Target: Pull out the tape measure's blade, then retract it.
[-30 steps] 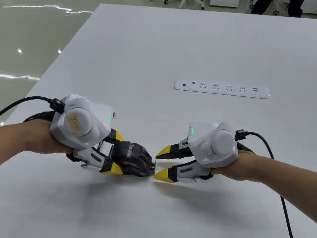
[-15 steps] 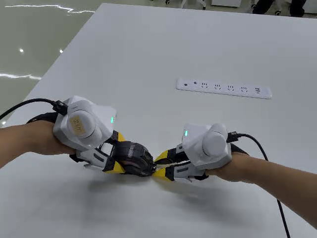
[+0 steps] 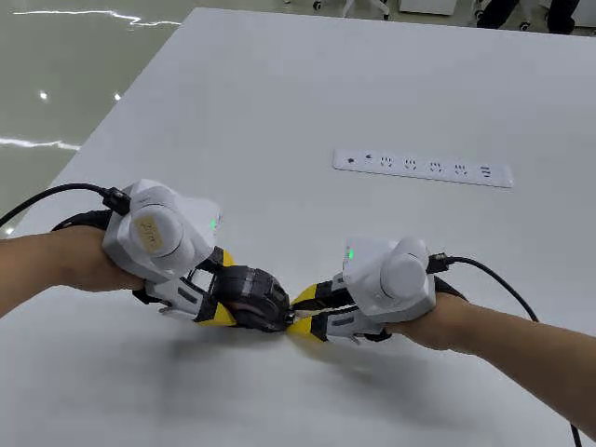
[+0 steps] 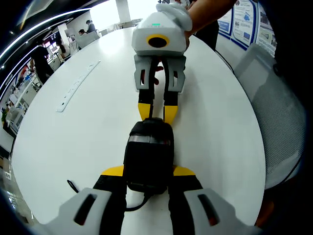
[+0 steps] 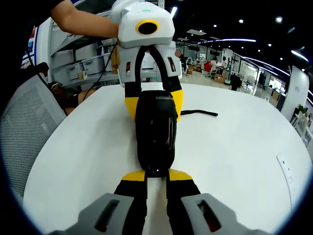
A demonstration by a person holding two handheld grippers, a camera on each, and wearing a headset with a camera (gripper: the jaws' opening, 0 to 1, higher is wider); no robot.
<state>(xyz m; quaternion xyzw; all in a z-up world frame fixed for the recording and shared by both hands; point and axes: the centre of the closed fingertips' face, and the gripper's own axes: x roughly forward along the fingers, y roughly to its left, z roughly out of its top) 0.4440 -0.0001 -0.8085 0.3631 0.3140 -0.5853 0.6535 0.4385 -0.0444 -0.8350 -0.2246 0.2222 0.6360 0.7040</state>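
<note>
At the front of the tape measure (image 3: 250, 298), the right gripper (image 3: 300, 312) fingers have now closed, it seems on the blade tip (image 5: 157, 172); the left gripper (image 3: 221, 287) fingers clamp its body. Pulling can begin.

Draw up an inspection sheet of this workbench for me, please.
Surface: white table, clean.
Job's things: tape measure, blade not yet out.
Clutter: power strip farther back, apart from the work.
Grippers: left tool shut on the tape measure's case; right tool at its mouth, jaws nearly together, grip unclear.
Cables: one black cable trails from each tool.
Surroundings: glossy floor, mesh chair.
</note>
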